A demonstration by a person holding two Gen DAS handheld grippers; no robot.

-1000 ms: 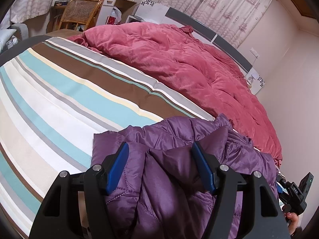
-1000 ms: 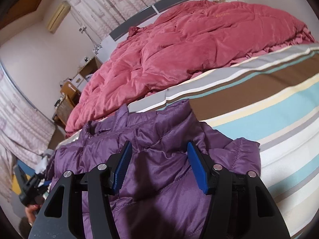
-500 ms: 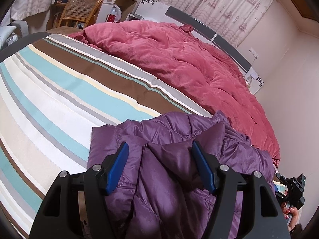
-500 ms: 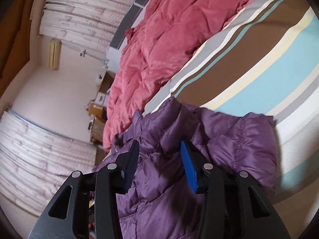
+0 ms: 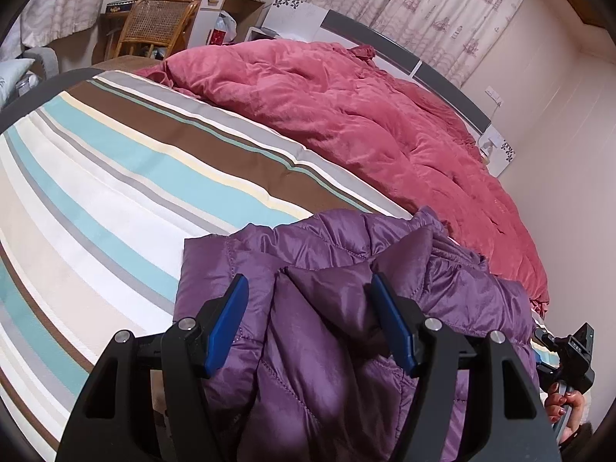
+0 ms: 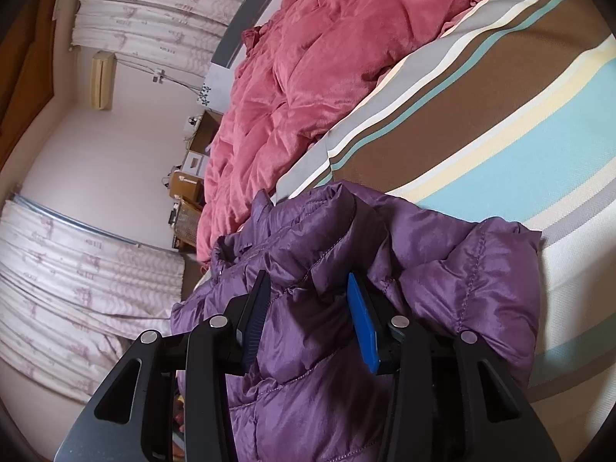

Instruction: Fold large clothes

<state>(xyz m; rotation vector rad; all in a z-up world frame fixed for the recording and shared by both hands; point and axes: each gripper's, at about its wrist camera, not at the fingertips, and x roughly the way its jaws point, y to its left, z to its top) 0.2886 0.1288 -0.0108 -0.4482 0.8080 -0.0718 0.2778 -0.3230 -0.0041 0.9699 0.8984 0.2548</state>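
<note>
A puffy purple jacket point(image 5: 338, 346) lies bunched at the near edge of the striped bed point(image 5: 115, 200). My left gripper point(image 5: 308, 279) is over its left part, and a thick raised fold fills the space between the blue pads point(image 5: 227, 319), which hold it. In the right wrist view the same jacket point(image 6: 462, 281) spreads below my right gripper point(image 6: 308, 275). That gripper's jaws are closing, and its pads point(image 6: 362, 319) press a quilted ridge from both sides. A hand point(image 5: 562, 404) holding the right gripper shows at the lower right of the left wrist view.
A crumpled pink duvet point(image 5: 365, 115) covers the far half of the bed up to the grey headboard point(image 5: 442, 77). A wicker chair point(image 5: 154, 27) and a desk stand beyond the bed's left corner. Curtains point(image 6: 77, 261) hang close on the jacket's other side.
My right gripper has rolled and dipped toward the jacket, and its jaws have narrowed onto a fold of it. The left gripper has kept its place and width.
</note>
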